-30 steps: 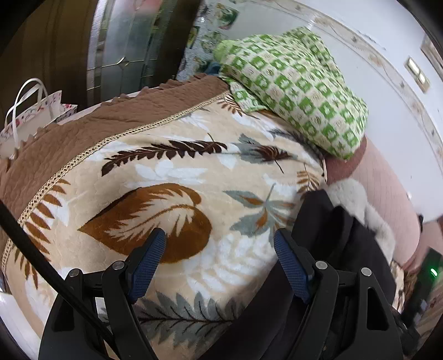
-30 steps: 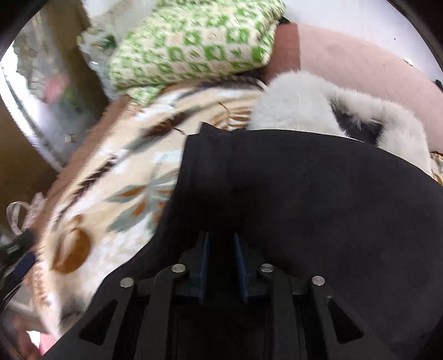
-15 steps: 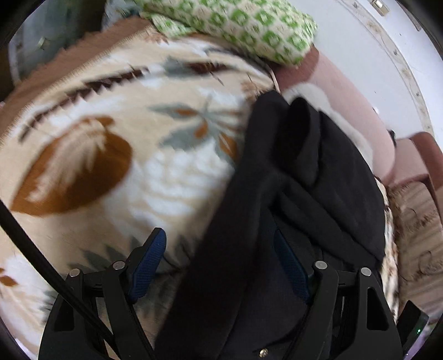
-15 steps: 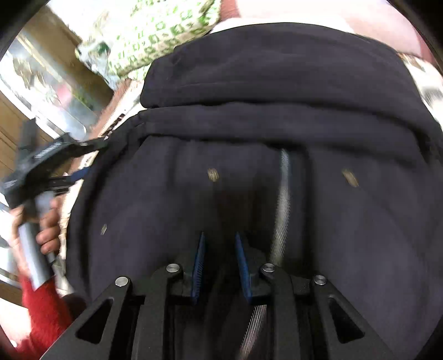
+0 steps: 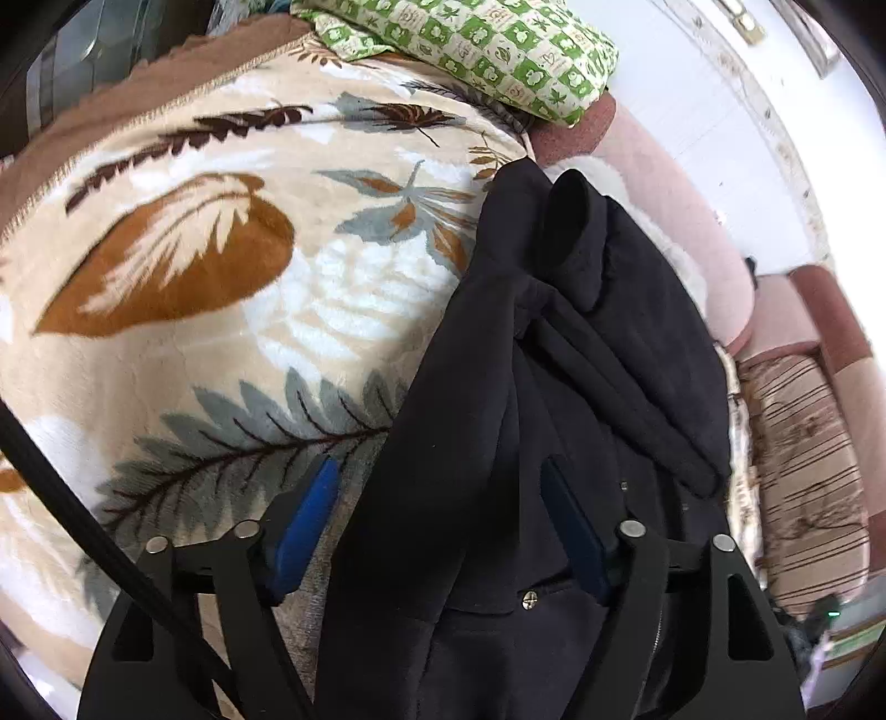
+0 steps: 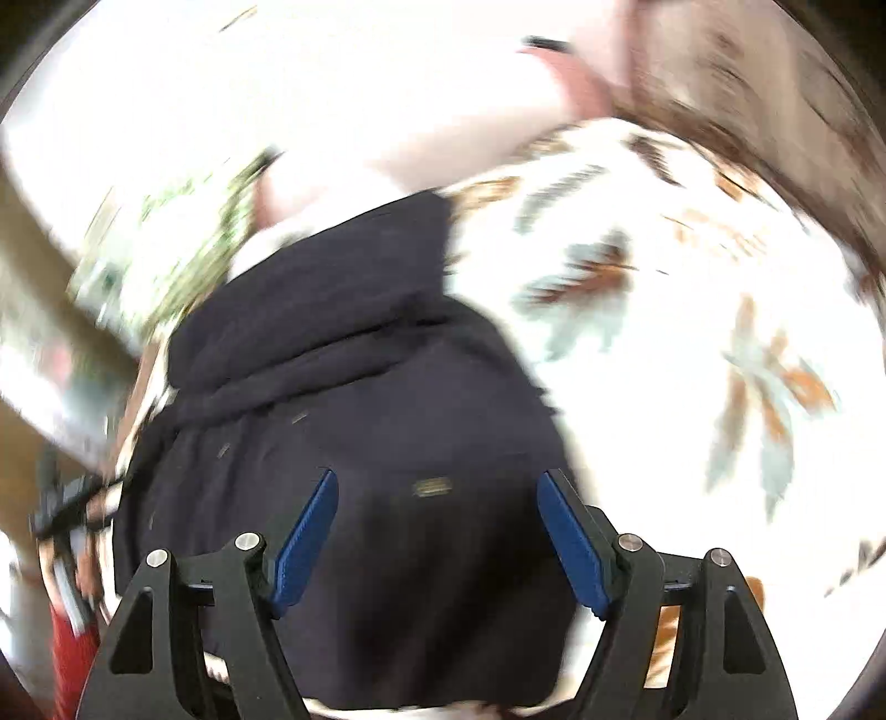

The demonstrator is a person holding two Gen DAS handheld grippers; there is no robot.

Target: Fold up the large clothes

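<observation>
Where a leaf-print blanket (image 5: pixel 232 310) covers the bed, a green checked pillow (image 5: pixel 498 50) lies at its far end beside a white wall (image 5: pixel 720 111). On the blanket lies a black coat (image 5: pixel 581 343). Left hand-held gripper (image 5: pixel 443 520): spread, straddling a coat fold. Right hand-held gripper (image 6: pixel 437 531): spread over the coat, pinching nothing.

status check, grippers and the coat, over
Left gripper open, fingers straddling a fold of the black coat. Right gripper open above the coat, holding nothing. Coat bunched on the leaf blanket. Nothing in the way.
</observation>
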